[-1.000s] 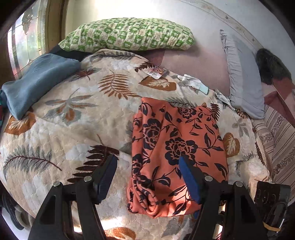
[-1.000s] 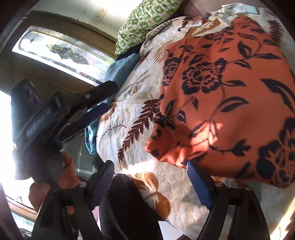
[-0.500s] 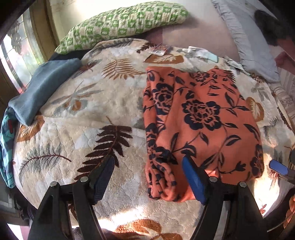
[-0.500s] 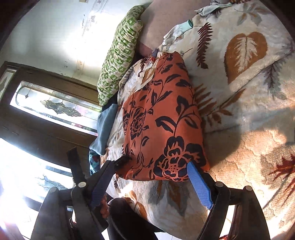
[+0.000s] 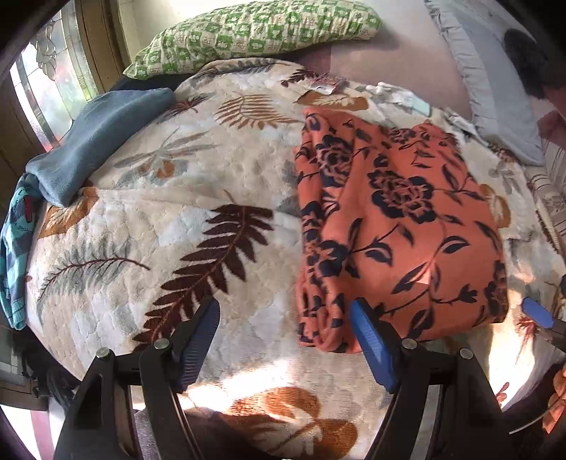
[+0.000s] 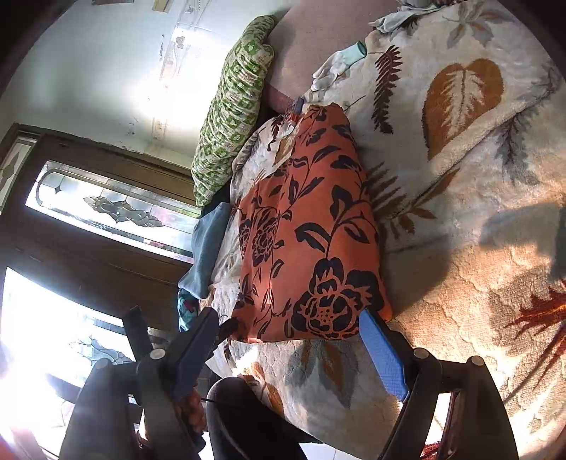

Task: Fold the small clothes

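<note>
Bed (image 5: 148, 226), leaf-print blanket, sunlit at the near edge; window (image 6: 106, 208) on one side. We list:
- Orange flowered cloth (image 5: 399, 226), folded into a rough rectangle, lying flat on the blanket.
- Left claw (image 5: 286, 339): jaws apart, nothing clamped, straddling the cloth's near left corner, just above it.
- Right claw (image 6: 293, 350): jaws apart, empty, at the cloth's near right corner.
- Green patterned pillow (image 5: 254, 32) and grey pillow (image 5: 495, 99) at the far end.
- Blue cloth (image 5: 95, 141), folded, by the window.
</note>
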Tool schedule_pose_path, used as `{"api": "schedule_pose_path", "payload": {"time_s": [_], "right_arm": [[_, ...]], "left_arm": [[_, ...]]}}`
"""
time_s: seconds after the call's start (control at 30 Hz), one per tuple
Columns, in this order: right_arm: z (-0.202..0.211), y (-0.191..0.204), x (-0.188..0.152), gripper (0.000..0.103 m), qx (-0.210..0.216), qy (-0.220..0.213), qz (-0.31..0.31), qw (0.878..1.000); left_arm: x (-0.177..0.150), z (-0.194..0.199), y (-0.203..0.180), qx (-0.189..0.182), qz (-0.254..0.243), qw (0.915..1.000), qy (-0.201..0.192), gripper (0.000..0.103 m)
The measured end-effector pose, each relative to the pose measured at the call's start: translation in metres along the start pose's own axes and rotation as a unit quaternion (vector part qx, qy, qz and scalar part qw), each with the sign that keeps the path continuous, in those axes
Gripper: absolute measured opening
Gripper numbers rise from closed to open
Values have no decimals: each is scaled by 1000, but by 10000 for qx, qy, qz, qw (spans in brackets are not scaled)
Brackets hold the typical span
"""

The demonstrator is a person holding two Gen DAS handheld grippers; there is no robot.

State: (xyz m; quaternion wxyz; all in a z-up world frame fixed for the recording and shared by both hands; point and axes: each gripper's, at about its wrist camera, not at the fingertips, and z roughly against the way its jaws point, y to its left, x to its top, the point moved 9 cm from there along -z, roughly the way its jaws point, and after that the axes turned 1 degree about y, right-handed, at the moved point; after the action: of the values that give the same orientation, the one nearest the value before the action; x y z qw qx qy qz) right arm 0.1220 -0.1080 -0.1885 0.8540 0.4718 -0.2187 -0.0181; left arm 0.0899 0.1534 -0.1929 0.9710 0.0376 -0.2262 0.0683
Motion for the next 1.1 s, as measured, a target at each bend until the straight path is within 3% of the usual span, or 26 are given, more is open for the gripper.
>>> {"api": "schedule_pose_path", "payload": {"time_s": [0.03,0.17,0.27,0.37,0.5,0.6,0.77,0.9,0.97,1.03,1.1], "right_arm": [[-1,1,0,84,-3,15,12,10000],[-6,-2,0,84,27,90,-60,9999],[-4,-3,1,84,50,96,-56,9999],[-1,-6,7,84,54,45,-88,9999],[4,-13,28,84,60,-101,-219,9997],[1,-19,48,84,199,-103,-402,9989],[-28,-29,65,84,485,268,-748,9957],[-71,-41,46,84,411,973,-998,9894],[-79,-39,39,57,-30,1106,-723,9912],[-71,-25,41,36,-106,956,-510,9941],[-62,-26,43,31,-147,720,-581,9956]], "left_arm": [[-4,-10,7,246,-25,9995,173,78],[-4,-8,12,66,274,9994,194,78],[10,15,5,32,262,9994,-231,77],[36,39,-12,-371,252,9964,-716,77],[71,39,-48,-669,-149,9928,-984,77],[85,16,-72,-911,-263,9925,-766,77],[71,-43,-79,-307,-445,9985,-8,78],[67,-53,-76,-270,-387,9989,15,85],[69,-56,-75,-250,-387,9989,60,87],[70,-60,-73,-264,-343,9990,66,93],[70,-64,-75,-368,-262,9989,139,95]]}}
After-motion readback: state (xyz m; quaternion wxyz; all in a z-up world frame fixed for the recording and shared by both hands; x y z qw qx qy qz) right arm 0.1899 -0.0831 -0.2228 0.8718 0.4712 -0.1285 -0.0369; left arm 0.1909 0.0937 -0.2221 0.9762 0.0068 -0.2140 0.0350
